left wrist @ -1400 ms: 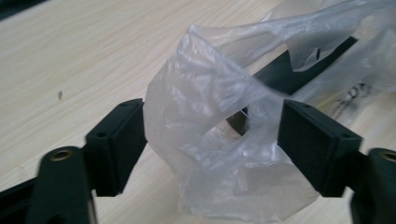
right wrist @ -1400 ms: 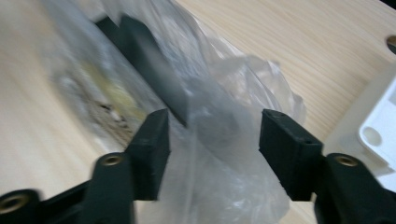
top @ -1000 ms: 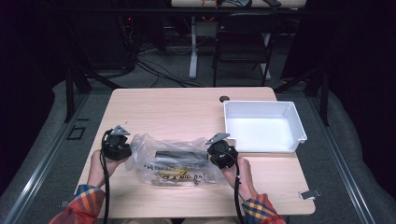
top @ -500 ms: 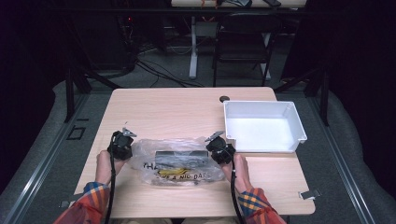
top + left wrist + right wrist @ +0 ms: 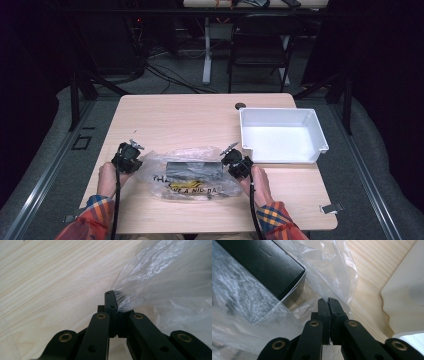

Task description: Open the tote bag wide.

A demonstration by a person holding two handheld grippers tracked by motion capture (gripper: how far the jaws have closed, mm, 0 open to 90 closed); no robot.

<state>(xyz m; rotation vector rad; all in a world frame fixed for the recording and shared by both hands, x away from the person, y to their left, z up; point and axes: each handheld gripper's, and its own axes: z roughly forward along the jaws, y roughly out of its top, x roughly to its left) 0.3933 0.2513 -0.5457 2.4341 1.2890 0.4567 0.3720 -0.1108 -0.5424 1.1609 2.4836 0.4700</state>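
Observation:
A clear plastic bag (image 5: pixel 192 175) with black and yellow print lies on the wooden table (image 5: pixel 175 120) near its front edge. Inside it is a black box (image 5: pixel 192 169). My left gripper (image 5: pixel 139 161) is shut on the bag's left edge; the left gripper view shows the film (image 5: pixel 170 285) bunched between the closed tips of the left gripper (image 5: pixel 115 301). My right gripper (image 5: pixel 228 161) is shut on the bag's right edge. In the right gripper view the right gripper (image 5: pixel 328 302) has its tips closed among the folds of film, with an end of the black box (image 5: pixel 262 262) just beyond.
An empty white tray (image 5: pixel 280 111) stands on the table's right half, close to my right gripper; its corner (image 5: pixel 404 302) shows in the right gripper view. A small dark disc (image 5: pixel 240 105) sits by the table's far edge. A chair and cables stand behind the table.
Both grippers have come down with the bag between them. The bag, puffed up and raised before, now lies flatter and stretched on the table.

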